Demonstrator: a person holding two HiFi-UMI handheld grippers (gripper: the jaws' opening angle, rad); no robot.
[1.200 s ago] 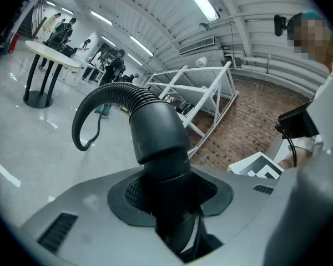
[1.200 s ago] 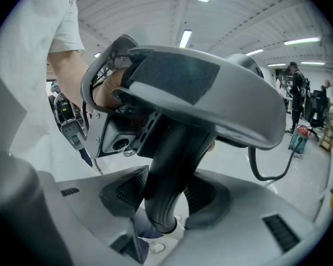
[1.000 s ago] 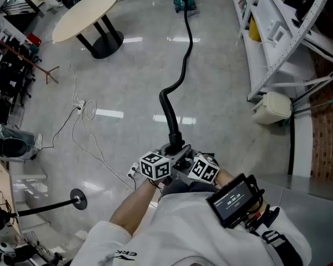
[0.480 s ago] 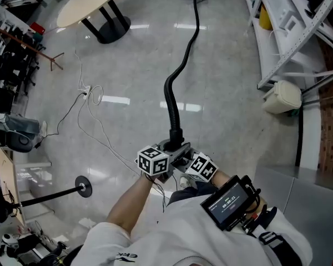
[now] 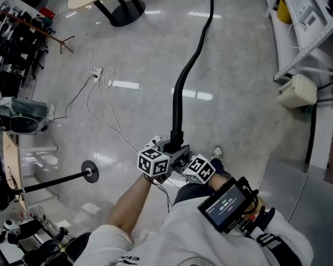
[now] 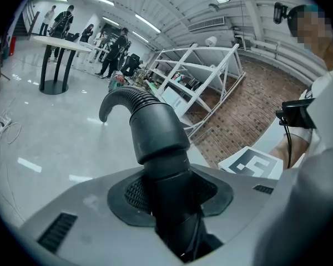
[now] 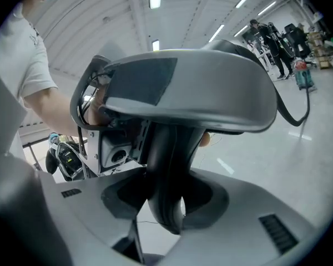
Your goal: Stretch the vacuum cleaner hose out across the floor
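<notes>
Pulling step: the left gripper [image 6: 166,198] grips the hose [image 5: 183,87]; the right gripper [image 7: 166,204] has just been closing on it. Next, pull it straighter.

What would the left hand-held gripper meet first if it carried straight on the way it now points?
The hose itself: its smooth cuff is clamped between the left hand-held gripper's jaws and its ribbed part arches just ahead. Past that, probably only bare floor, though depth is hard to judge.
</notes>
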